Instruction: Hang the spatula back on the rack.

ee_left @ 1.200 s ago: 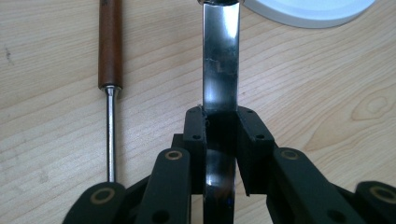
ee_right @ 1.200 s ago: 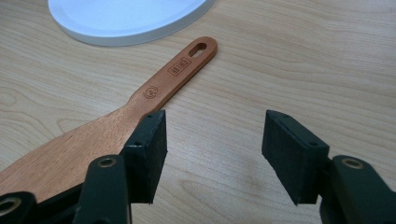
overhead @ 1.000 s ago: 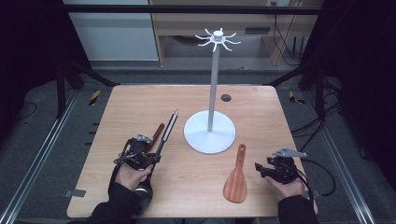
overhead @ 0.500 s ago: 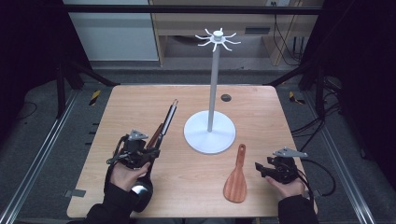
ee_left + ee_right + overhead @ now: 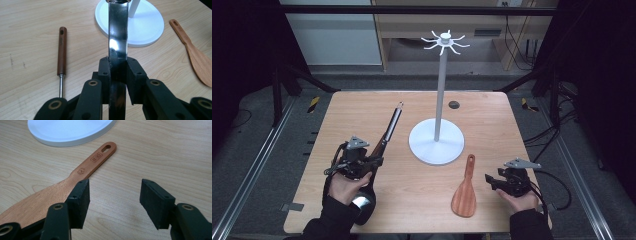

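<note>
We see the left gripper (image 5: 371, 161) pinching a shiny metal utensil (image 5: 118, 37) lifted over the table's near left; the right gripper (image 5: 113, 202) rests spread beside the wooden spatula (image 5: 62, 187)

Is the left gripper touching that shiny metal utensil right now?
Touching. In the left gripper view, the left gripper has both pads pressed against the shiny metal utensil, with no gap on either side.

This is a lab or test room, not a home. A bare wooden table (image 5: 422, 200) stands inside a black metal frame (image 5: 422, 10), on a grey floor with metal rails (image 5: 252, 170). Loose cables (image 5: 557, 125) lie at the side, and yellow-black tape marks (image 5: 313, 104) are on the floor.
</note>
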`<state>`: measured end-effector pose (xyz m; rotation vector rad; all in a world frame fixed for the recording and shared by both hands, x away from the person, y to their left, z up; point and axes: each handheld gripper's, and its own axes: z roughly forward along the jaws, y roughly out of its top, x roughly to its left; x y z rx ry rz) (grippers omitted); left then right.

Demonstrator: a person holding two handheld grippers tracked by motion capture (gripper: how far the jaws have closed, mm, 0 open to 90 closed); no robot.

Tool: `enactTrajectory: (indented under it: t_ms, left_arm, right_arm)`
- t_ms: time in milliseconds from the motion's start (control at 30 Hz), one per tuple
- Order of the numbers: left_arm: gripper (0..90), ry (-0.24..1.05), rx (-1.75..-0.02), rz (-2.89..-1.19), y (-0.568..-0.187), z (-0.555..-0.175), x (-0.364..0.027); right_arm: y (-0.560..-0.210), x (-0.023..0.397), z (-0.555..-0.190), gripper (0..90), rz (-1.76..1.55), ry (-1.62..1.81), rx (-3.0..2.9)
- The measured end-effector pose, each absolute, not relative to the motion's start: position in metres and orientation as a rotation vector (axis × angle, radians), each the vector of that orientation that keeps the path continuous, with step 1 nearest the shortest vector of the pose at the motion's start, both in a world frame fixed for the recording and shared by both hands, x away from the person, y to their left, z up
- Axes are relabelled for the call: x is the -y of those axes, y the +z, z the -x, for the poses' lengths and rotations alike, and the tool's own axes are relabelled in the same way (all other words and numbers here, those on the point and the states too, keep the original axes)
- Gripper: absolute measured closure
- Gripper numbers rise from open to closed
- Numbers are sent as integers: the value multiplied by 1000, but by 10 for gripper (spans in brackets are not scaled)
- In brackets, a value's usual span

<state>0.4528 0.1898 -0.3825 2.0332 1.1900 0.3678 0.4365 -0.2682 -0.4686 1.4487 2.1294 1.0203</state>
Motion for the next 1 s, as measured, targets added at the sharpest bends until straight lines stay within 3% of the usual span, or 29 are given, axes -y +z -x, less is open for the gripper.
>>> enactTrajectory:
  t_ms: [400, 1000]
  left_arm:
    - [747, 318, -1202, -2067, -399, -465, -176]
    - [747, 326, -1159, -2012, -378, -464, -178]
  right_arm:
    - [-468, 268, -436, 414, -1446, 1023, -2130]
    - [-468, 268, -437, 416, -1443, 1030, -2132]
